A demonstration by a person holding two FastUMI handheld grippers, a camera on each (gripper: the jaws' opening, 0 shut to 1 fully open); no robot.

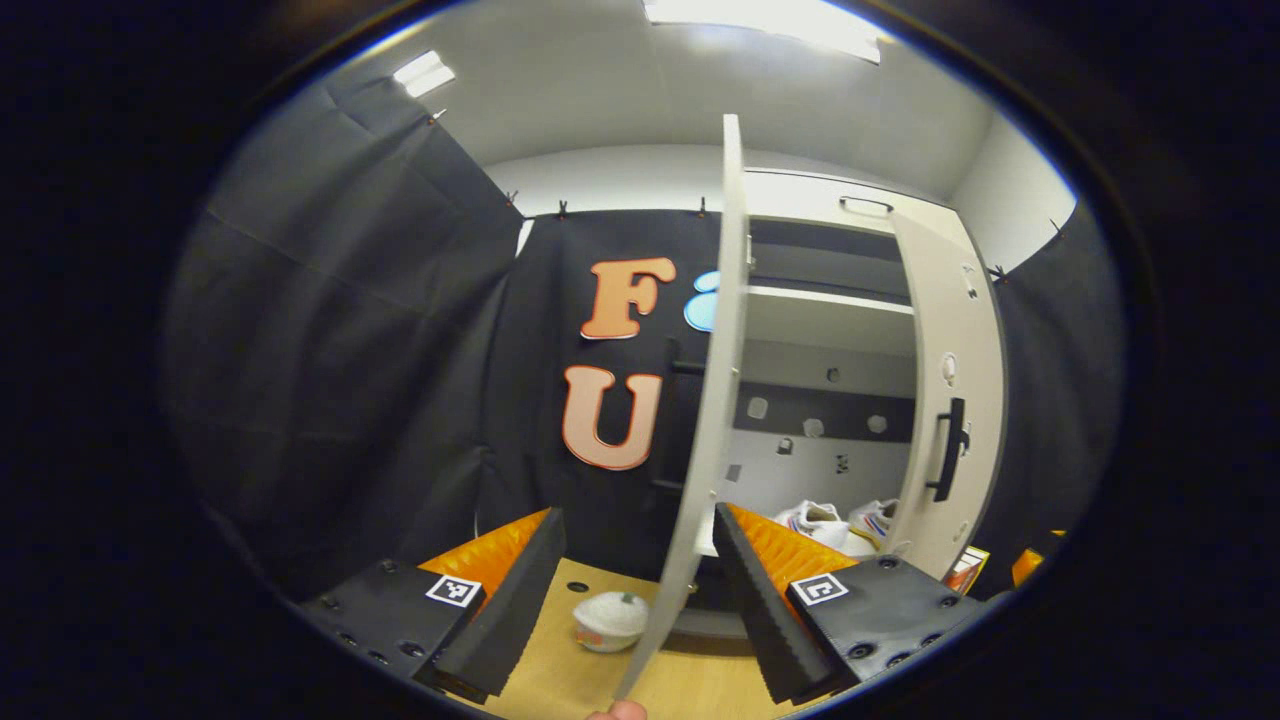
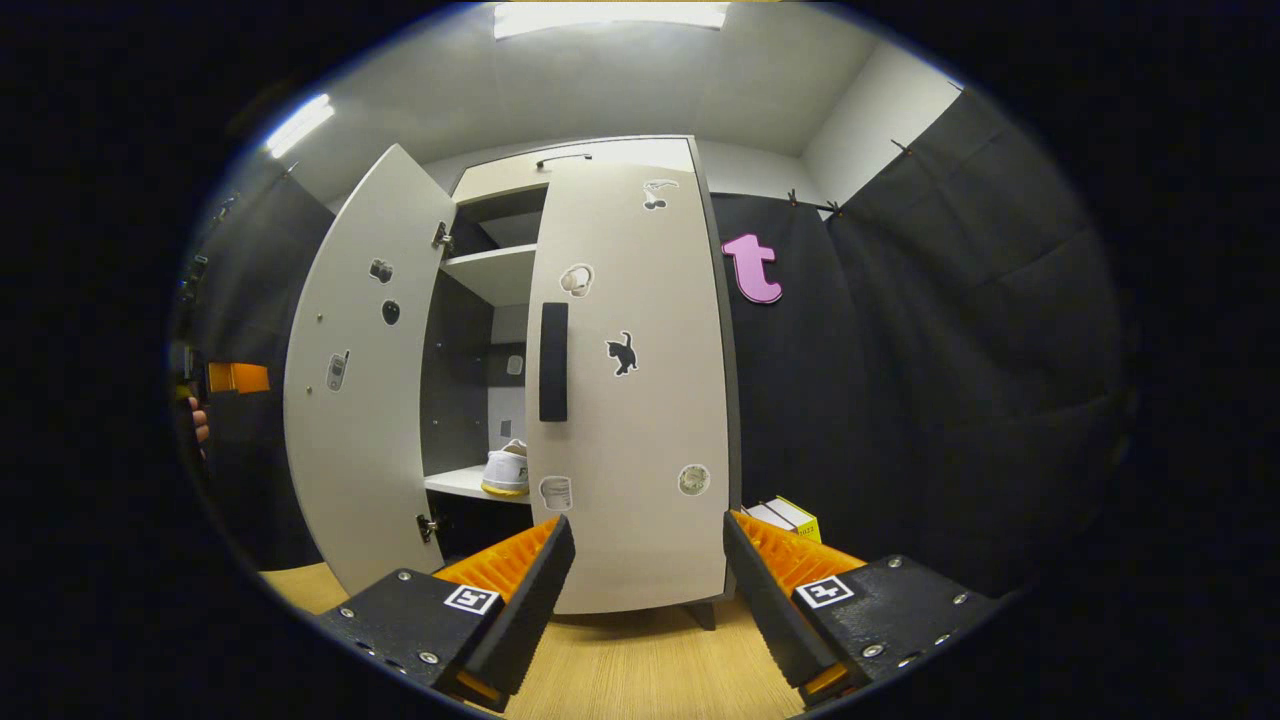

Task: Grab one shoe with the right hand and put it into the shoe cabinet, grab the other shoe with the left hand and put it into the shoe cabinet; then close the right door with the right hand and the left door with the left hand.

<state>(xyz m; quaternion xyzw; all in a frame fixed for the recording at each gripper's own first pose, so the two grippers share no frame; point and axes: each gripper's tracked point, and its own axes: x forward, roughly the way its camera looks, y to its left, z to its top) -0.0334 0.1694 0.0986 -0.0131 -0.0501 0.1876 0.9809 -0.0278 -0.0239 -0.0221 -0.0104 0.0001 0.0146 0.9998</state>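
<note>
In the left gripper view the pale shoe cabinet's left door (image 1: 712, 400) stands open and edge-on, its lower edge passing between the spread fingers of my left gripper (image 1: 640, 600) without either finger pressing it. Two white shoes (image 1: 835, 525) sit side by side on the low shelf inside. The right door (image 1: 950, 380) with its black handle (image 1: 948, 450) is swung most of the way closed. In the right gripper view my right gripper (image 2: 645, 590) is open and empty just in front of that right door (image 2: 630, 400), below its handle (image 2: 553, 360). One white shoe (image 2: 508, 470) shows through the gap.
A small white bowl-like object (image 1: 610, 620) lies on the wooden floor (image 1: 560, 680) left of the door edge. A yellow box (image 2: 790, 518) sits right of the cabinet. A hand (image 2: 198, 420) shows beyond the open left door (image 2: 360, 380). Black cloth surrounds the booth.
</note>
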